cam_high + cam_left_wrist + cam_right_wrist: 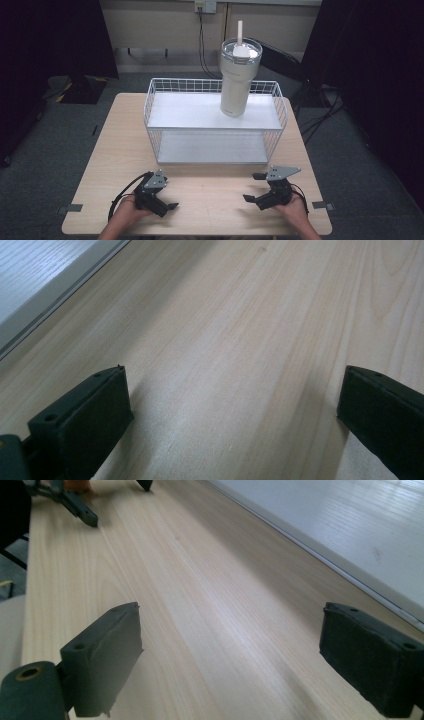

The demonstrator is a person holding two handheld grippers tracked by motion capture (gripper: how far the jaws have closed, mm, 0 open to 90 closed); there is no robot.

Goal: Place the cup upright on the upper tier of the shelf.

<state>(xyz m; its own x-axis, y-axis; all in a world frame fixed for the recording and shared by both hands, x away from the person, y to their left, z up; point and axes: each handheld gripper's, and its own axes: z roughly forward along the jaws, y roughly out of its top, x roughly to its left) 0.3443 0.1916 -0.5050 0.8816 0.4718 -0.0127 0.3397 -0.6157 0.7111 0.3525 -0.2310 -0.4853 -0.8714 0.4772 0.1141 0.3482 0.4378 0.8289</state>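
Item: my left gripper (167, 200) and right gripper (254, 188), jaws wide, holding nothing, resting on the table (210, 200) in front of the wire rack (215, 125). Tumbler (239, 75): upright on the rack's top shelf, untouched. Progress, I judge: nothing begun; reach and grasp remain.

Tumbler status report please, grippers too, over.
Left gripper and right gripper open, empty, low over the wooden table. Cream tumbler with straw upright on the wire rack's top shelf, untouched. Nothing between grippers and rack.
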